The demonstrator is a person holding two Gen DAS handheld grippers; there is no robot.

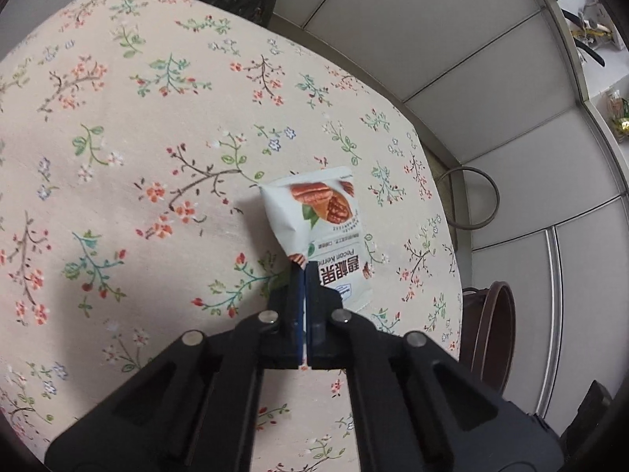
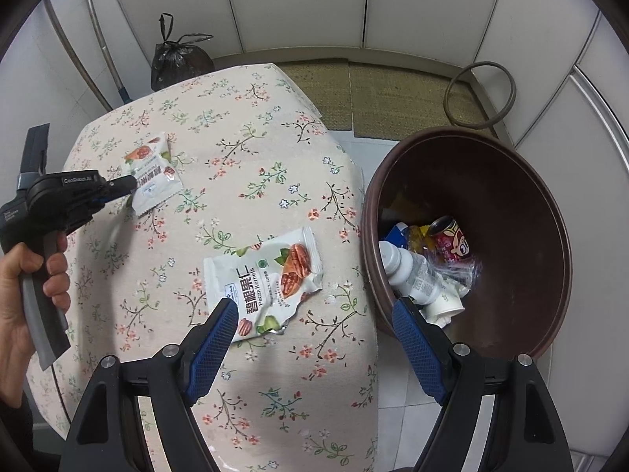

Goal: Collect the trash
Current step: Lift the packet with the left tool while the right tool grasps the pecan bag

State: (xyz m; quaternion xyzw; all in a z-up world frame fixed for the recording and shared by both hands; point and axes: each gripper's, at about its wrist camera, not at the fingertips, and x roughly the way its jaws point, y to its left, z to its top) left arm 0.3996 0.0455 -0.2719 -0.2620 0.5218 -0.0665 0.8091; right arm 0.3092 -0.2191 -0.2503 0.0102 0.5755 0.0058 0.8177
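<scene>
My left gripper (image 1: 303, 271) is shut on the edge of a white pecan wrapper (image 1: 320, 222), held just above the floral tablecloth; both show in the right wrist view, the gripper (image 2: 131, 185) and the wrapper (image 2: 151, 171), at the table's left. A second white pecan wrapper (image 2: 267, 281) lies flat on the table near its right edge. My right gripper (image 2: 314, 306) is open, its blue pads either side of that wrapper's near end, above the table edge. A brown trash bin (image 2: 511, 196) stands right of the table, holding a bottle, a red can and other rubbish.
The table (image 2: 251, 181) wears a floral cloth. A tied black rubbish bag (image 2: 177, 61) sits behind it by a mop handle (image 2: 98, 39). A ring (image 2: 479, 94) lies on a mat on the floor near white wall panels. The bin's rim shows in the left wrist view (image 1: 495, 334).
</scene>
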